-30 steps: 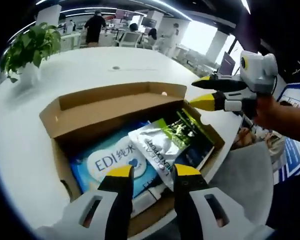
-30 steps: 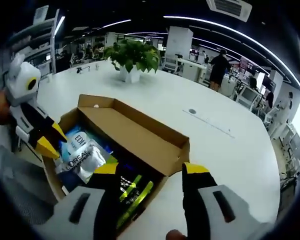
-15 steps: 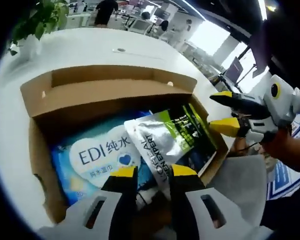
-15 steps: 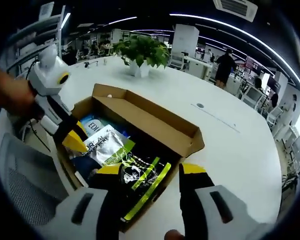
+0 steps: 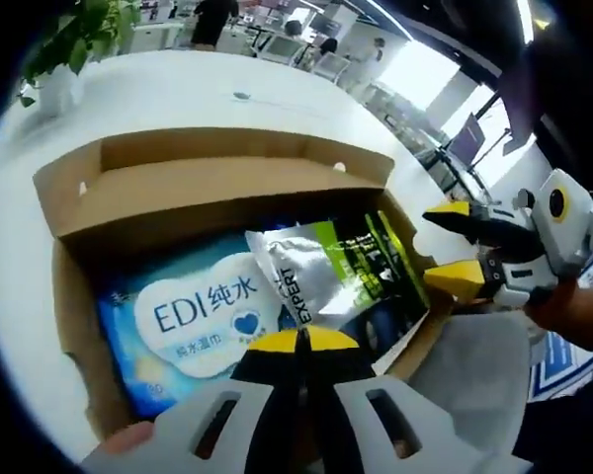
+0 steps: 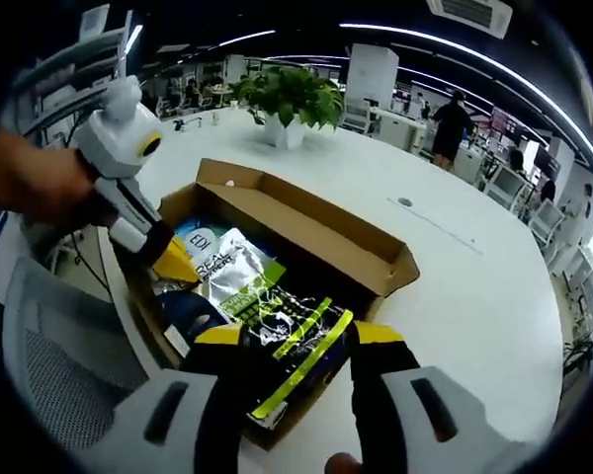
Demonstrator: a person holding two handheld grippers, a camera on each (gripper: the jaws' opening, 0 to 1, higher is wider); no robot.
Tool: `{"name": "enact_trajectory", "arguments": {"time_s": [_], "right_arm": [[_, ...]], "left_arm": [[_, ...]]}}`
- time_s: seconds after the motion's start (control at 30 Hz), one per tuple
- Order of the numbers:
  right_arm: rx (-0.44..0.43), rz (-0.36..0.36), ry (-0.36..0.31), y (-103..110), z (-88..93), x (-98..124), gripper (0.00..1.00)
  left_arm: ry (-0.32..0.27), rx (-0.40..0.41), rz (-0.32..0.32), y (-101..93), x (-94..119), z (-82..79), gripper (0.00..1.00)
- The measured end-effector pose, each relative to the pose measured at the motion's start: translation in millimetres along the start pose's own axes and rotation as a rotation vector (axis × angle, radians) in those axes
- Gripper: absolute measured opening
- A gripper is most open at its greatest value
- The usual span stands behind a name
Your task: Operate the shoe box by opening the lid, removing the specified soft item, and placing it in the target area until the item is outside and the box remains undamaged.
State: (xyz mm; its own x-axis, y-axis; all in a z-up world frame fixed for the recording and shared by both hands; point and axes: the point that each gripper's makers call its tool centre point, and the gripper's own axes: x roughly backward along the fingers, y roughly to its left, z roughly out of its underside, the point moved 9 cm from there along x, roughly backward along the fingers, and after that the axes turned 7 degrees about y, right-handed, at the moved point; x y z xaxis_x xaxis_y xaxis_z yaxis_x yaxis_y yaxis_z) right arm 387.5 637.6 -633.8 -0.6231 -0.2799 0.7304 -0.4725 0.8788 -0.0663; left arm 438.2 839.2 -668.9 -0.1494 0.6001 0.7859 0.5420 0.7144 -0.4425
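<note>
Left gripper [image 5: 298, 341] jaws now closed over silver pouch [image 5: 295, 276] edge, right gripper [image 6: 296, 334] jaws spread above box [image 6: 321, 237].

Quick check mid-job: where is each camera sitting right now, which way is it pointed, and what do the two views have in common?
Left gripper view: rides the left gripper, jaws together, looking down into the open shoe box at the blue wipes pack; the right gripper enters from the right.
Right gripper view: rides the right gripper, jaws apart, facing the box from its other end; the left gripper and a hand show.
Shared: box, silver pouch, potted plant, white table.
</note>
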Motion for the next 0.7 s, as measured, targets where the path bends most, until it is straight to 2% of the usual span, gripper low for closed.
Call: {"name": "enact_trajectory", "arguments": {"time_s": [0.17,0.3,0.47,0.63,0.7], "right_arm": [[-0.007,-0.037,0.023,10.1,1.3,-8.5,0.33],[-0.058,-0.083,0.094,17.1,7.2,-23.1,0.26],[-0.165,-0.075,0.141,10.6,7.3,-36.1,0.23],[-0.216,-0.090,0.147,3.6,4.8,-45.4,0.17],[-0.237,-0.100,0.134,0.9,3.2,-47.5,0.11]], "left_arm": [[-0.009,0.032,-0.020,14.5,8.1,6.3,0.00],[-0.014,0.050,-0.015,21.1,10.4,10.1,0.00],[-0.011,0.049,-0.010,23.3,9.8,10.6,0.00],[-0.008,0.038,0.000,24.4,9.7,8.9,0.00],[-0.005,0.038,0.004,24.6,9.7,8.5,0.00]]}}
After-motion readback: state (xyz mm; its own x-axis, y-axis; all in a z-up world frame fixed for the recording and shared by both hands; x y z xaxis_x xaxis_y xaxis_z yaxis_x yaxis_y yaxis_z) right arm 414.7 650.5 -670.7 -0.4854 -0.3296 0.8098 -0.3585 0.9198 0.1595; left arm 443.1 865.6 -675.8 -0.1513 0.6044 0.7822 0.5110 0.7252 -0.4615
